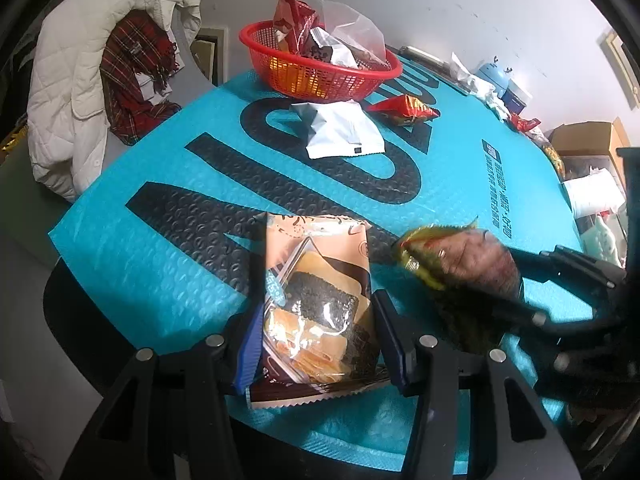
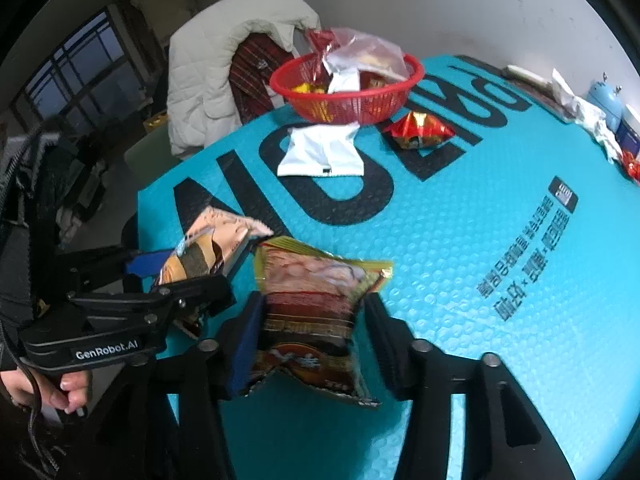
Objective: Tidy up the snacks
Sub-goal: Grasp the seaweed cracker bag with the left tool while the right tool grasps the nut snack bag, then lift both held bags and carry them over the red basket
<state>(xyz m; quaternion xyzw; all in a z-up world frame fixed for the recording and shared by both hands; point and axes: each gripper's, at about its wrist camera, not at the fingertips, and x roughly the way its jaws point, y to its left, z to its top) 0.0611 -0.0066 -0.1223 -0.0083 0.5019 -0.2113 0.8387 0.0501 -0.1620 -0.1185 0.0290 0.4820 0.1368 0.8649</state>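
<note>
Left tool point(image 1: 316, 320) pinches the sesame pastry packet point(image 1: 320, 304) just above the counter point(image 1: 160, 248); the right tool point(image 2: 316, 320) stands spread, the yellow-edged packet point(image 2: 316, 304) loose between its jaws. Both belong in the red basket point(image 2: 348, 108) at the far edge, so regrip the loose one before carrying. Only the right wrist view shows the hand point(image 2: 60, 392) holding the left tool.

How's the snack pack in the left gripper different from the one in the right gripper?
The biscuit pack is peach and brown with a clear window showing layered biscuits; the yellow-edged pack is opaque red and brown. The biscuit pack looks flat and smooth, while the yellow-edged pack is crumpled. The left gripper clamps the biscuit pack; the right gripper has a gap beside its pack. Both are sealed foil snacks.
</note>
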